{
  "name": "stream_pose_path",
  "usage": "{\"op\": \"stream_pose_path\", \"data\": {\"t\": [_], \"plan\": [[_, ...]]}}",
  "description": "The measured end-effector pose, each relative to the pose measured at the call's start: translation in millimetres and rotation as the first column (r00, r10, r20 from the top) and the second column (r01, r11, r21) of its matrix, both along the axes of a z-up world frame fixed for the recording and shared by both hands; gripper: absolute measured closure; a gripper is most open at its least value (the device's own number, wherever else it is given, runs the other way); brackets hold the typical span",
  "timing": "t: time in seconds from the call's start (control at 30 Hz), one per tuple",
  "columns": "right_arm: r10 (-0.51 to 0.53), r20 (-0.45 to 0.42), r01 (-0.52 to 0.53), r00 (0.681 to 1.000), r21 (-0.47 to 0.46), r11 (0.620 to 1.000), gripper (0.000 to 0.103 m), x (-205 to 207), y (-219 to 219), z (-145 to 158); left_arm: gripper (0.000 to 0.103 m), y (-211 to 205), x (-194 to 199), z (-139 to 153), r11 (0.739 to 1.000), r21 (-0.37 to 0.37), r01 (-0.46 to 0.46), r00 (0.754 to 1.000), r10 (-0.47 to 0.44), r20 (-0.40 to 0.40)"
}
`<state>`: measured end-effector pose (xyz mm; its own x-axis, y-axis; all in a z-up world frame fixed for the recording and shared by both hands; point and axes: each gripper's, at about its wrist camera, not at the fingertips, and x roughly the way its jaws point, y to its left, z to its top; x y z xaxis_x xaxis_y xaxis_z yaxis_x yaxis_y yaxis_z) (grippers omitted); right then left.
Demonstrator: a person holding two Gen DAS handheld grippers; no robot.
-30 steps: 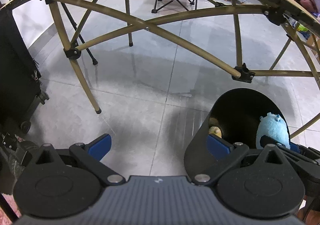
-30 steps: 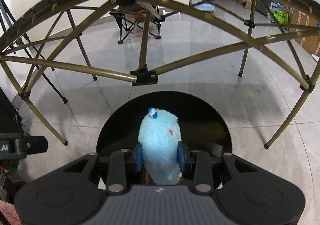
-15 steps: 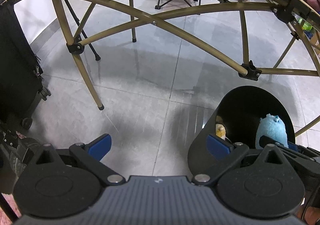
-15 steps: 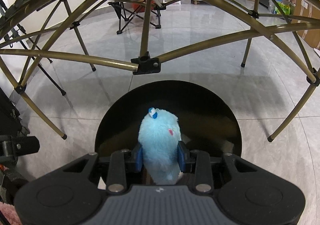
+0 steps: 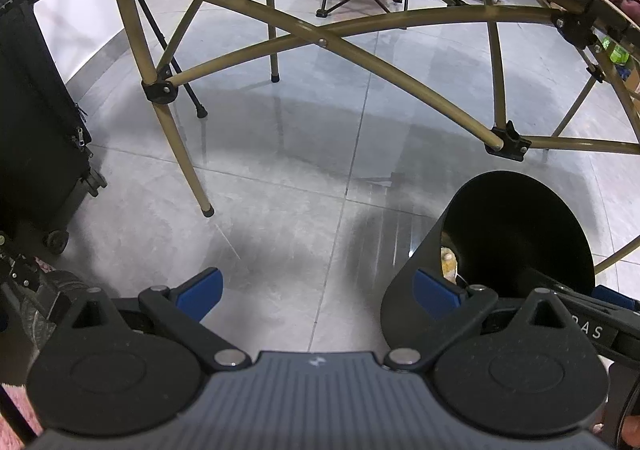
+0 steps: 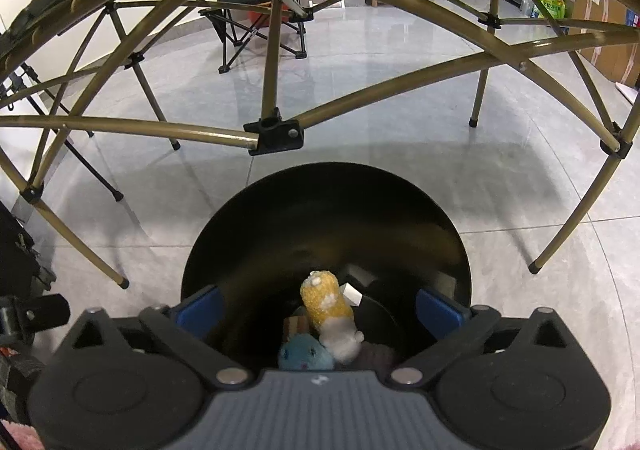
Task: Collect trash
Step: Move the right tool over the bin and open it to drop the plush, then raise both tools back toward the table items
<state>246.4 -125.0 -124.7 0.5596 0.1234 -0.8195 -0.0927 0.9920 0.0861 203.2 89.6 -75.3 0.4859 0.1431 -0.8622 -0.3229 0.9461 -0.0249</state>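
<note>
Blue plush toy lies in the black bin beside a yellow plush, directly below the right gripper, whose jaws have just sprung wide and empty; left gripper hangs wide beside the bin

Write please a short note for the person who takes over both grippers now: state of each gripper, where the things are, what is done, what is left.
Right gripper: fingers have just opened wide, nothing between them, above the black bin.
Left gripper: open, empty, beside the bin.
Blue plush toy: now lying in the bin, next to a yellow plush toy and other items.
Done: blue toy dropped in.
Left: no other trash shows on the floor in these views; look around before going on.
</note>
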Motion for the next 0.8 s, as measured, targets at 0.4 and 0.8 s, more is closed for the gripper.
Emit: {"op": "stream_pose_path", "data": {"t": [0.4,0.8], "plan": [[0.001,0.024,-0.001,1.0,0.0,1.0,0.0,-5.2,-6.2,6.7,0.0,-2.4,-2.9,7.4,1.0,0.001,0.013,1.0,-0.013,0.026],[-0.014,0.099,0.012,0.995,0.023,1.0,0.0,-15.7,-19.7,29.2,0.0,-12.3,-8.0,27.4,0.999,0.036,0.035,0.993,-0.038,0.111]]}}
